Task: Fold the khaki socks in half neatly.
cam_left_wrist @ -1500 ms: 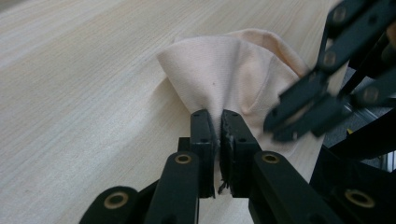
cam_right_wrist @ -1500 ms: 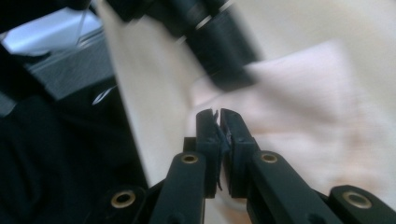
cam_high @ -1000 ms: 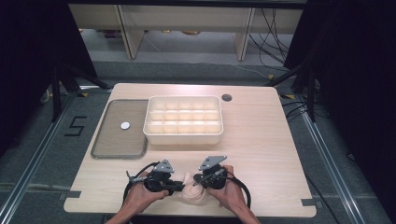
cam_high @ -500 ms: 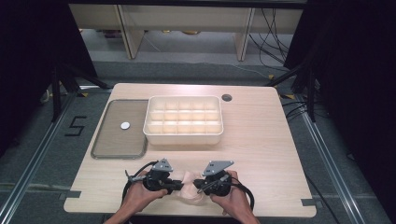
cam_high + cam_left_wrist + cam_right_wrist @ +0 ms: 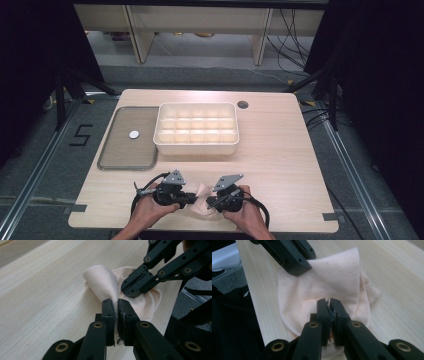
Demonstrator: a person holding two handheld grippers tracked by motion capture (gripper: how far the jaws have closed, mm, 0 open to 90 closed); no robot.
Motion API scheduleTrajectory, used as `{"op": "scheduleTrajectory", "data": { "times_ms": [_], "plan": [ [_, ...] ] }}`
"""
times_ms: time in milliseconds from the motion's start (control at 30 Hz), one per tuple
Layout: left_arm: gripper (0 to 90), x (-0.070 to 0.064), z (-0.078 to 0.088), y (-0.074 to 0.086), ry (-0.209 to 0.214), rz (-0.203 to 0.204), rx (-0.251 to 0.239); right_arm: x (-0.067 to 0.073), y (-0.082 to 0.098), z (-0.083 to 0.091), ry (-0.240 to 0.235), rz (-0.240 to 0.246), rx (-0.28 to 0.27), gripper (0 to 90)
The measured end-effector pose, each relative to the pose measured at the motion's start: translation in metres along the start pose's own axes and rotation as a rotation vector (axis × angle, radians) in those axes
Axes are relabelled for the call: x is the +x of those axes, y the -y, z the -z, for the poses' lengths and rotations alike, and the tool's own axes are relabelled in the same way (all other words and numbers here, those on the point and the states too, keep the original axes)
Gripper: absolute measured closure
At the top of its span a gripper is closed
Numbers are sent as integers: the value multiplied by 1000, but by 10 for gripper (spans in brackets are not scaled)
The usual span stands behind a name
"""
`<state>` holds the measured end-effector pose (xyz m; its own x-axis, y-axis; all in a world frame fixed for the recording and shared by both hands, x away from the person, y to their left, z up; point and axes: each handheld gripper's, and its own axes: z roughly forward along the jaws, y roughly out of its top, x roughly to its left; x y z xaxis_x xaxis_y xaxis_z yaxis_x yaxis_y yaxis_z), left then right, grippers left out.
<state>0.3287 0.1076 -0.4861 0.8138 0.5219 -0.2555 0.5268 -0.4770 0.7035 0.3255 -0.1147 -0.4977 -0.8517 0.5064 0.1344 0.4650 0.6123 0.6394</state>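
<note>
Light wooden table [image 5: 280, 150], grey tray [image 5: 125, 150], cream compartment box [image 5: 197, 146], pale pink cloth [image 5: 202, 192] near front edge

The two tools sit close together at the 6 o'clock edge of the counter [image 5: 280, 150], with a soft cloth [image 5: 202, 192] between them. Toward 12 o'clock the wood is bare up to a white box [image 5: 196, 145]. At 10 o'clock lies a flat tray [image 5: 125, 150]. Toward 3 o'clock there is wide open room.
</note>
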Motion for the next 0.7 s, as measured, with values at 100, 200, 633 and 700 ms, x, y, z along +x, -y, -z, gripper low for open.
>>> {"op": "scheduleTrajectory", "data": {
  "times_ms": [100,200,633,700],
  "plan": [
    [835,-2,1,-2,0,-7,-7,0,1,-2,-8,-8,-12,867],
    [836,-8,1,-3,5,-8,-9,-1,1,-1,-7,-7,-1,868],
    [842,-11,1,-5,-2,-28,-14,-7,1,11,9,-36,-61,858],
    [842,-12,1,-5,-1,-26,-17,-9,0,21,20,-35,-60,859]
  ]
}}
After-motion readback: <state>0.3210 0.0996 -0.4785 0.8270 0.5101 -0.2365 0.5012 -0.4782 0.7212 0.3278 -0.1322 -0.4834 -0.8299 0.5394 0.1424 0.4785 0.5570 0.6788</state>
